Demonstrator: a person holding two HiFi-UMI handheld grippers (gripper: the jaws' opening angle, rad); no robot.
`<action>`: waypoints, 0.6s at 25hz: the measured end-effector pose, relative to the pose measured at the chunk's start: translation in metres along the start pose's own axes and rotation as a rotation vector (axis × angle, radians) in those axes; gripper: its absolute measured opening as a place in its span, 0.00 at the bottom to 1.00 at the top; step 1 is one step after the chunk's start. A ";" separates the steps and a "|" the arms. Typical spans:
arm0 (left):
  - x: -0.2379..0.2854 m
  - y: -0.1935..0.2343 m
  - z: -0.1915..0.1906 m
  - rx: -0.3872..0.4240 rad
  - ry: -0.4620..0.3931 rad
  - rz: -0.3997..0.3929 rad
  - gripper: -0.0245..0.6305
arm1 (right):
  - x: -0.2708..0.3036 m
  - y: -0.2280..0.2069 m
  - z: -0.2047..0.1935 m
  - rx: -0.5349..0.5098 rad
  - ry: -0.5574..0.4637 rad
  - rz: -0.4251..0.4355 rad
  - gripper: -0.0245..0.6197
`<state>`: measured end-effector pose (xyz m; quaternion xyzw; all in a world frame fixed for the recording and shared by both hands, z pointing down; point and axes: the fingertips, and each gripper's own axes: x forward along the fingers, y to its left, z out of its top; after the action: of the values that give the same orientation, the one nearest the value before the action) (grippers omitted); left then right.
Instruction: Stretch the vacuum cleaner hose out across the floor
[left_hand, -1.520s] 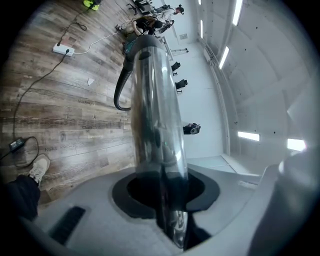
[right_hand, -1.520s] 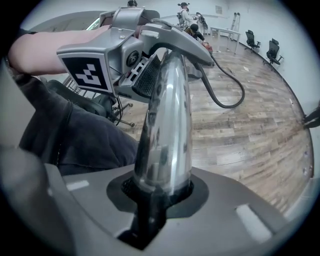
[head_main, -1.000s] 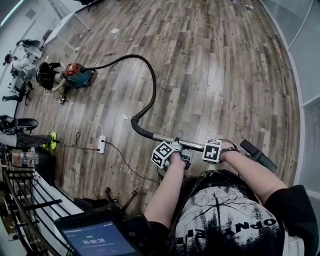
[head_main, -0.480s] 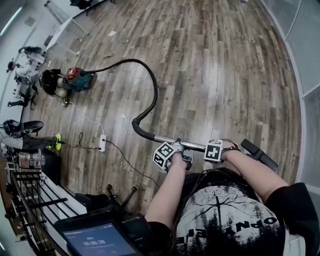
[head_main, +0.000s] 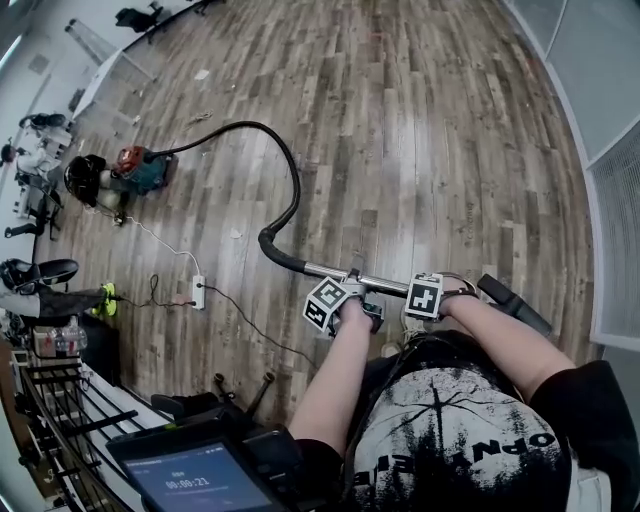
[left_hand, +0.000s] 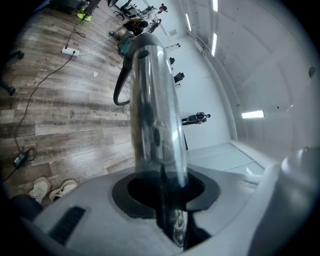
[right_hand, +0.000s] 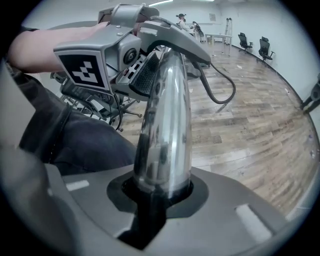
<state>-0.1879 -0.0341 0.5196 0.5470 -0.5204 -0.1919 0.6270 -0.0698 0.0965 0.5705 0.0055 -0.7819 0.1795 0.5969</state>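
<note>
A black vacuum hose (head_main: 291, 178) arches over the wood floor from the teal and red vacuum cleaner (head_main: 132, 168) at the left. It ends in a chrome wand tube (head_main: 335, 272) held level in front of me. My left gripper (head_main: 347, 301) is shut on the tube, which shows as the chrome tube (left_hand: 155, 120) rising from the jaws. My right gripper (head_main: 426, 297) is shut on it further right, on the chrome tube (right_hand: 167, 130). The dark wand end (head_main: 514, 304) sticks out past my right hand. The left gripper's marker cube (right_hand: 82, 67) shows in the right gripper view.
A white power strip (head_main: 197, 291) with a cable lies on the floor at the left, near a black chair base (head_main: 40, 272). A metal rack (head_main: 60, 400) and a tablet screen (head_main: 195, 480) sit at the lower left. Glass partitions (head_main: 600, 90) line the right side.
Both grippers keep their hold on the tube. The head view has shifted slightly; the hose keeps its arch and the vacuum cleaner stays in place.
</note>
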 end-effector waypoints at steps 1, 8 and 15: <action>-0.003 0.001 -0.005 0.003 0.011 -0.004 0.21 | 0.001 0.004 -0.001 0.004 -0.010 -0.013 0.16; -0.031 0.014 -0.045 0.030 0.103 -0.036 0.21 | 0.016 0.055 -0.025 0.101 -0.014 -0.055 0.16; -0.057 0.047 -0.101 0.035 0.202 -0.038 0.21 | 0.042 0.105 -0.061 0.184 -0.010 -0.089 0.16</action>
<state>-0.1386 0.0770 0.5504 0.5841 -0.4475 -0.1384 0.6628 -0.0484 0.2210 0.5941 0.0958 -0.7643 0.2239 0.5972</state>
